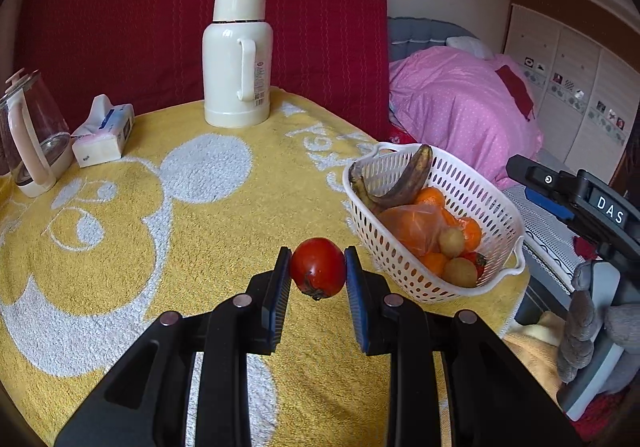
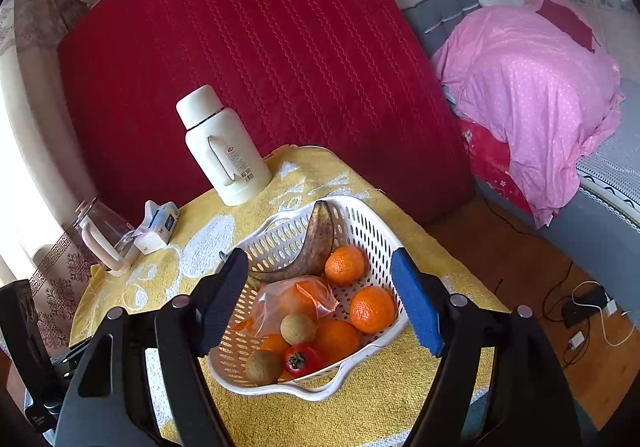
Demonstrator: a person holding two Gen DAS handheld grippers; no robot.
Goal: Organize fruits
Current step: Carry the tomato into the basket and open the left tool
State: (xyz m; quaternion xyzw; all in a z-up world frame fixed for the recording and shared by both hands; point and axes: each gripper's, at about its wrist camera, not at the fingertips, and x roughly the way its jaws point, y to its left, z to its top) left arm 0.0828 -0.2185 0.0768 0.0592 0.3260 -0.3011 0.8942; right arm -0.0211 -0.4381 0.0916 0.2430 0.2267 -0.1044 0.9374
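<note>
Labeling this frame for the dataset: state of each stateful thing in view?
left gripper: shut on the persimmon, held above the towel
right gripper: open, fingers empty, above the basket
basket: upright on the yellow towel, holding fruit
plastic bag: in basket, fruit inside
banana: dark-skinned, leaning on the basket wall
thermos: upright, capped
glass kettle: upright
tissue pack: opened, tissue sticking out

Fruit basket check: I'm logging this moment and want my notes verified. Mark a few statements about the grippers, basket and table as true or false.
1. The left gripper is shut on a red persimmon. True.
2. The right gripper holds an orange. False: it is open and empty above the basket.
3. A dark, overripe banana lies in the basket. True.
4. The white thermos lies on its side. False: it stands upright on the yellow towel.
</note>
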